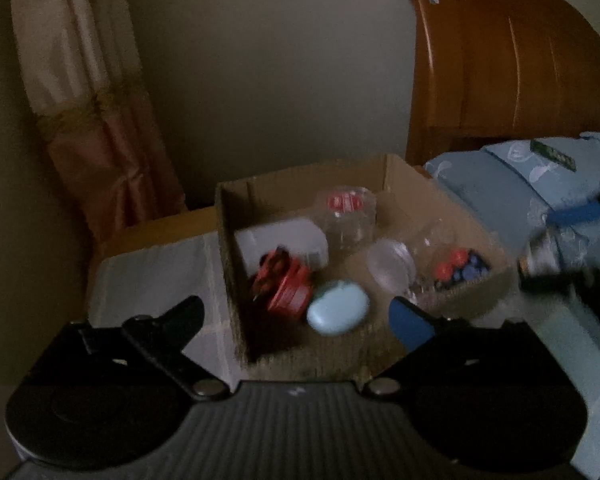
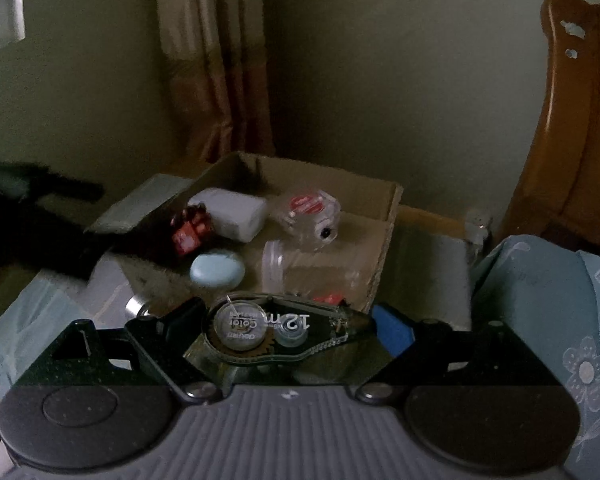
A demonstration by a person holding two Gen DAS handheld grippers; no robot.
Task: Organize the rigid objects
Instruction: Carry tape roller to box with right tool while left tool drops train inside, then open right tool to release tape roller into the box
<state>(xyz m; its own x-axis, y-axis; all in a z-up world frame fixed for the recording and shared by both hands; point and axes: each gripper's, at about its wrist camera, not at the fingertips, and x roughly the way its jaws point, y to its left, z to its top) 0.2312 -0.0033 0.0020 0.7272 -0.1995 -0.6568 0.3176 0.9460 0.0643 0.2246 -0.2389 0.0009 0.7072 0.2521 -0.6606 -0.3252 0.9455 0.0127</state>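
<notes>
An open cardboard box (image 1: 296, 178) (image 2: 384, 200) holds a white block (image 1: 284, 240) (image 2: 236, 210), a red tin (image 1: 286, 286) (image 2: 188, 232), a pale blue oval case (image 1: 338, 312) (image 2: 217, 269), a clear jar with a red label (image 1: 350, 210) (image 2: 312, 214) and a clear jar on its side with red and blue bits (image 1: 432, 264) (image 2: 312, 272). My left gripper (image 1: 296, 316) is open and empty above the box's near edge. My right gripper (image 2: 288, 320) is shut on a dark correction tape dispenser (image 2: 276, 326) in front of the box. The right gripper shows blurred in the left wrist view (image 1: 568, 264).
The box stands on a cloth-covered surface (image 1: 156, 276). A bed with blue patterned bedding (image 1: 512, 184) (image 2: 548, 280) lies to the right, below a wooden headboard (image 1: 500, 60) (image 2: 580, 140). A curtain (image 1: 88, 100) (image 2: 220, 80) hangs at the back wall.
</notes>
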